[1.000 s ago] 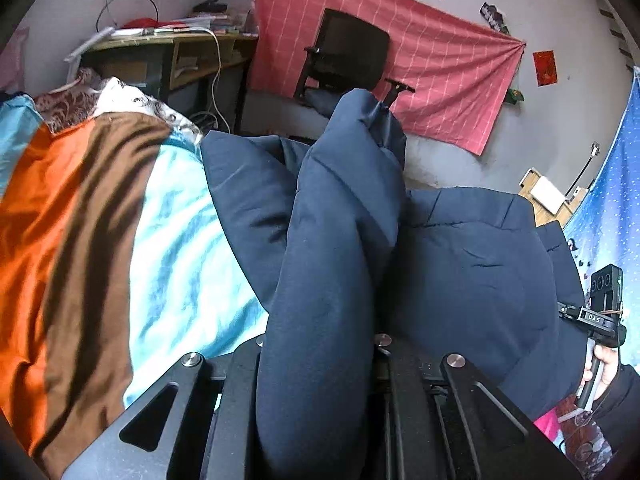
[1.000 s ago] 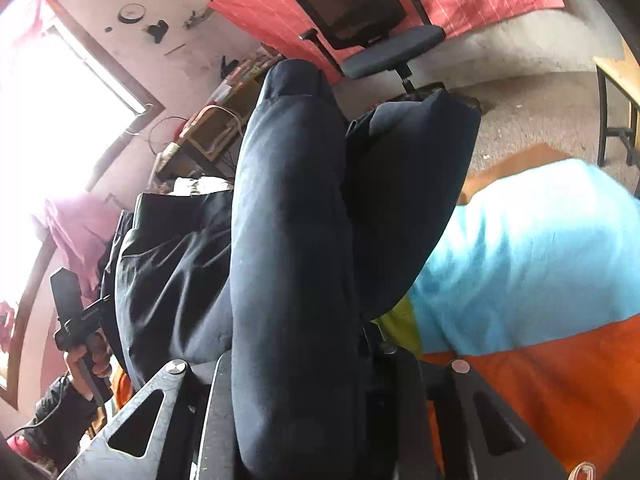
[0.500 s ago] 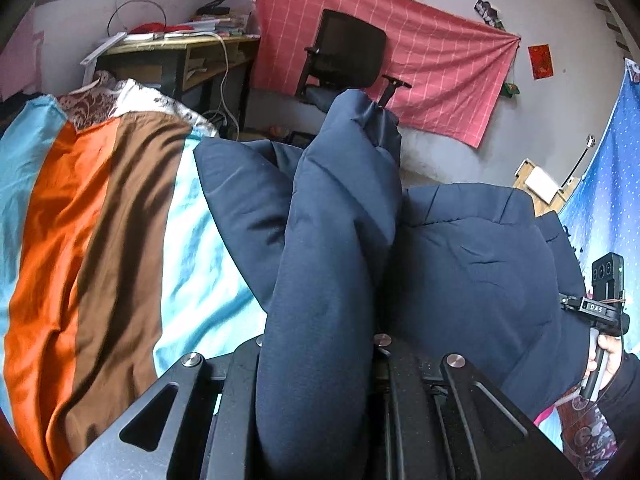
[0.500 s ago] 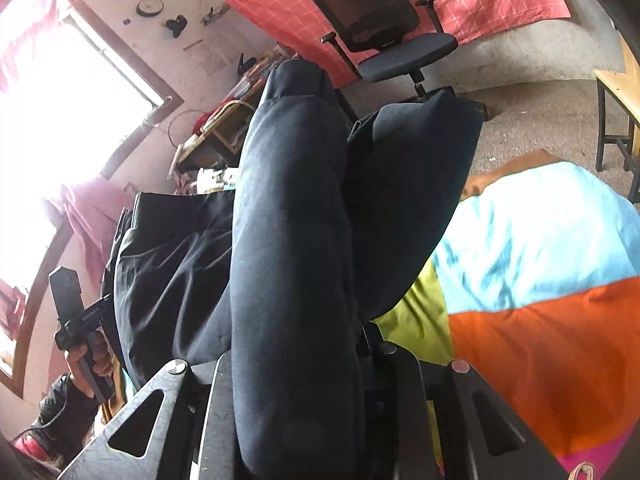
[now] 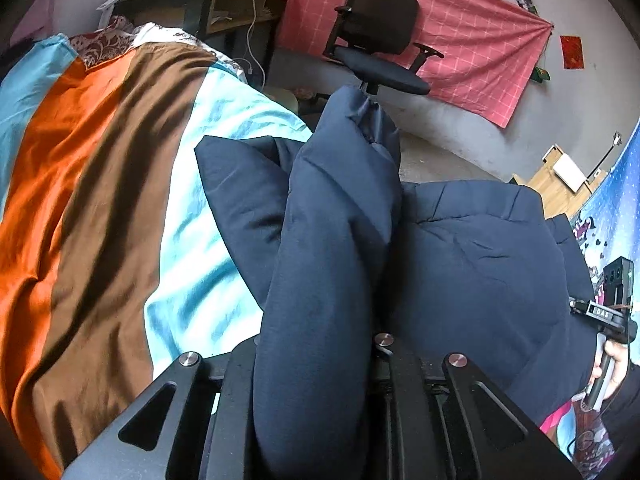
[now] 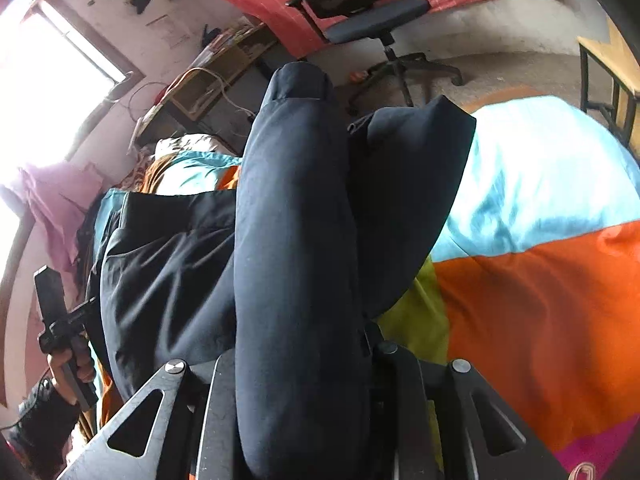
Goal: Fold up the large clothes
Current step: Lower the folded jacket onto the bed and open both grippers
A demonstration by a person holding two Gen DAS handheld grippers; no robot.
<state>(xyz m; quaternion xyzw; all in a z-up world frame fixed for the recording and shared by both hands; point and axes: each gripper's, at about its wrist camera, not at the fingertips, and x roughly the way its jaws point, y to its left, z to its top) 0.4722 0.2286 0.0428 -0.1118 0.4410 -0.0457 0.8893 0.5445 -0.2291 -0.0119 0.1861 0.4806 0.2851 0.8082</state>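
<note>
Here, navy jacket (image 5: 480,248) bunches inside both claws (over the bedspread (image 5: 100,200)).

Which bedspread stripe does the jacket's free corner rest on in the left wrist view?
The light blue stripe. The navy jacket overlaps that pale band only; the brown stripe and orange stripe lie further left, uncovered.

Grey plaster wall (image 5: 472,128) far; pink checked cloth (image 5: 460,36) hung across it. Black office chair (image 5: 380,40) in front. Cluttered wooden desk (image 5: 208,0) far left. Bright window (image 6: 44,60) left, overexposed. Bare grey floor (image 6: 500,68).
</note>
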